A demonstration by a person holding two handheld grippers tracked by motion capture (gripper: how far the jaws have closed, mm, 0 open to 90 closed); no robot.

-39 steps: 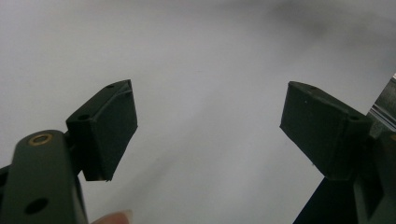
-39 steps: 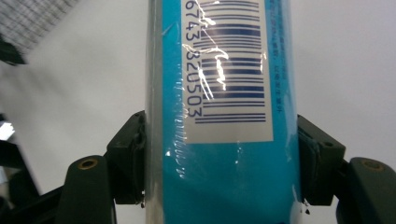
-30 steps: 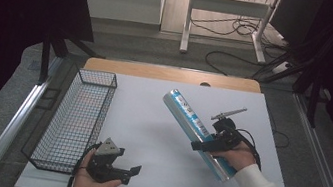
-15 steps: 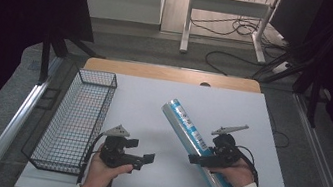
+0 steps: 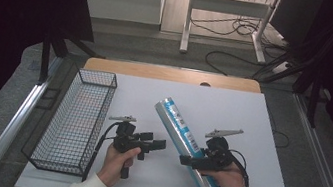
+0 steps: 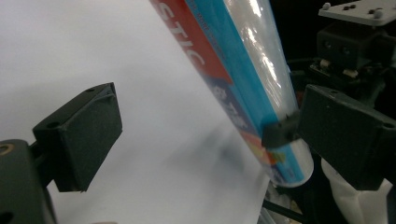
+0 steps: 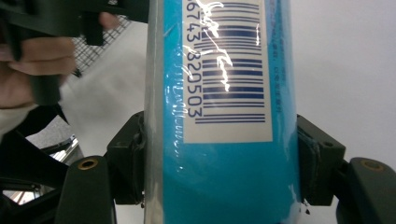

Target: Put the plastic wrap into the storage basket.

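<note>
A long roll (image 5: 180, 127) in clear film, with a blue and red label and a barcode, slants across the white table (image 5: 232, 114). My right gripper (image 5: 192, 161) is shut on its lower part. In the right gripper view both pads press the roll (image 7: 219, 93) from either side, with the gripper (image 7: 222, 163) centred on it. My left gripper (image 5: 156, 145) is open just left of the roll, jaws pointing at it. In the left gripper view the roll (image 6: 243, 70) runs between the spread jaws of the left gripper (image 6: 196, 126), close to the right-hand jaw.
A black wire basket (image 5: 76, 120) stands along the table's left side, just left of the left hand. Its mesh (image 7: 93, 51) appears behind that hand in the right gripper view. The right gripper's body (image 6: 355, 32) sits close beyond the roll.
The right gripper has drawn the roll nearer the table's front edge. The left gripper has risen from the front edge and moved right, closing in on the roll.
</note>
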